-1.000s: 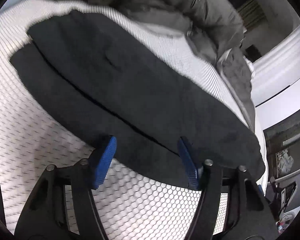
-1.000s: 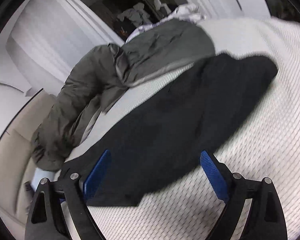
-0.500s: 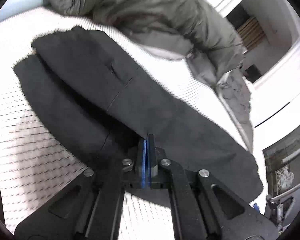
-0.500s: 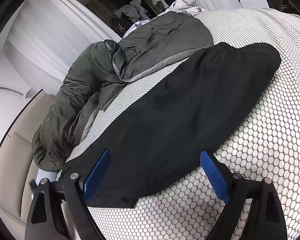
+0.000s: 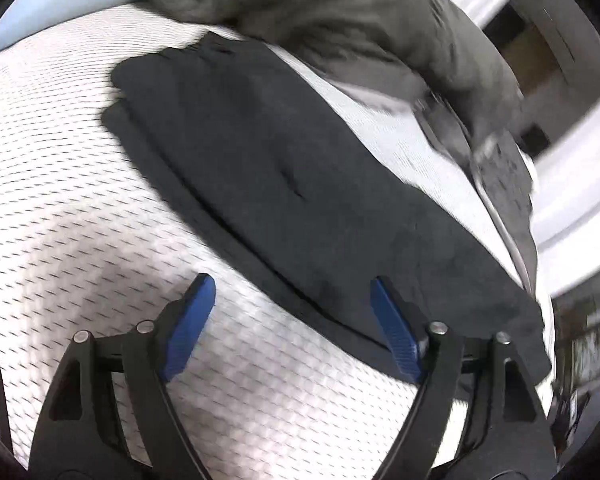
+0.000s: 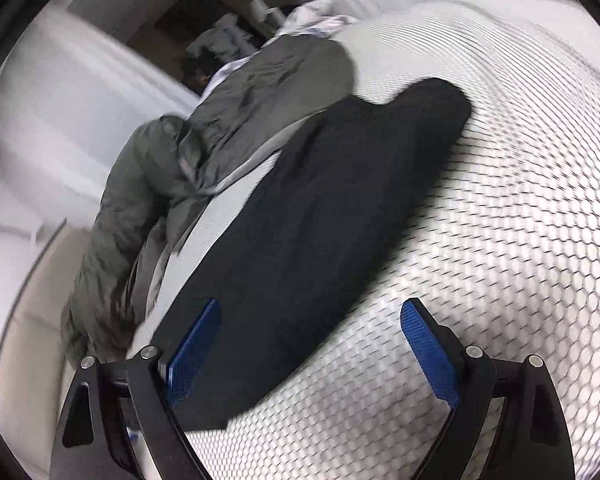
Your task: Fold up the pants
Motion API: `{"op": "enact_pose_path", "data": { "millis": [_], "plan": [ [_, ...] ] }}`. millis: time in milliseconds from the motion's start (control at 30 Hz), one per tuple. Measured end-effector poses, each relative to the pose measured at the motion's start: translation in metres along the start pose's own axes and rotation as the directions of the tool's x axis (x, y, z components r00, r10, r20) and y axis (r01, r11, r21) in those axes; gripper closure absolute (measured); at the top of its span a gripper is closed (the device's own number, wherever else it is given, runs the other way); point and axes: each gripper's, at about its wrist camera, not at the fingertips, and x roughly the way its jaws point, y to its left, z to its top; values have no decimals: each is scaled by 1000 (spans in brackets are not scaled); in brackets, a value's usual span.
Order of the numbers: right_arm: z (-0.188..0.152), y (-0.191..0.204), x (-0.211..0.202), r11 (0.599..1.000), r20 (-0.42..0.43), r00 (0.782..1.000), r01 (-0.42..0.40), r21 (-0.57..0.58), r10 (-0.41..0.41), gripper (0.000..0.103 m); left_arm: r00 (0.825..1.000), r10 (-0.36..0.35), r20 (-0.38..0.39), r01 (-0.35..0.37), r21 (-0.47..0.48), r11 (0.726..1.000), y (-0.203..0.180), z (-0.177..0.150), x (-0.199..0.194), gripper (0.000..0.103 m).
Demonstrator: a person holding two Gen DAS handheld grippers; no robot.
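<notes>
Holding my left tongs [image 5: 292, 292] spread wide over the white mesh cover [image 5: 80, 208], I grip nothing with them: one blue pad [image 5: 188, 328] hangs above bare mesh and the other blue pad [image 5: 394, 334] sits over the near hem of the black pants [image 5: 300, 184], though I cannot tell whether it touches the cloth. My right tongs [image 6: 312, 312] are spread wide too and hold nothing; their left blue pad [image 6: 194, 350] lies over the dark cloth of the pants [image 6: 320, 220], their right blue pad [image 6: 430, 350] over the white mesh cover [image 6: 520, 240]. From the left camera the pants lie flat on the mesh as a long dark band running from the near right away to the upper left, one layer set on another, with the lower layer's edge showing along the near side and a small crease in the top layer. From the right camera the same band runs from between my pads away to the upper right, where its far end is rounded. Beyond the pants, a crumpled grey jacket [image 6: 228, 128] is heaped along the far edge of the mesh, just beside the pants; the left camera shows the grey jacket [image 5: 340, 12] behind the band's far end. Farther off stand pale walls and a dark opening, both blurred.
</notes>
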Motion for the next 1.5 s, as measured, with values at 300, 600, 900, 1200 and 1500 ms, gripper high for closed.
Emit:
{"op": "enact_pose_path", "data": {
  "millis": [300, 600, 900, 1200, 1500],
  "plan": [
    [32, -23, 41, 994, 14, 997, -76, 82, 75, 18, 997, -34, 66, 46, -185, 982, 45, 36, 18, 79],
    [30, -28, 43, 996, 30, 999, -36, 84, 33, 99, 994, -61, 95, 74, -139, 988, 59, 39, 5, 101],
    [-33, -34, -28, 997, 9, 997, -74, 36, 74, 100, 994, -4, 109, 13, -88, 996, 103, -4, -66, 101],
    [-63, -65, -86, 994, -13, 995, -99, 43, 100, 47, 987, 37, 159, -24, -85, 996, 137, -44, -125, 75],
    [-28, -111, -89, 969, 103, 989, -127, 210, 107, 42, 977, -92, 191, 91, 13, 996, 81, -60, -135, 44]
  ]
}}
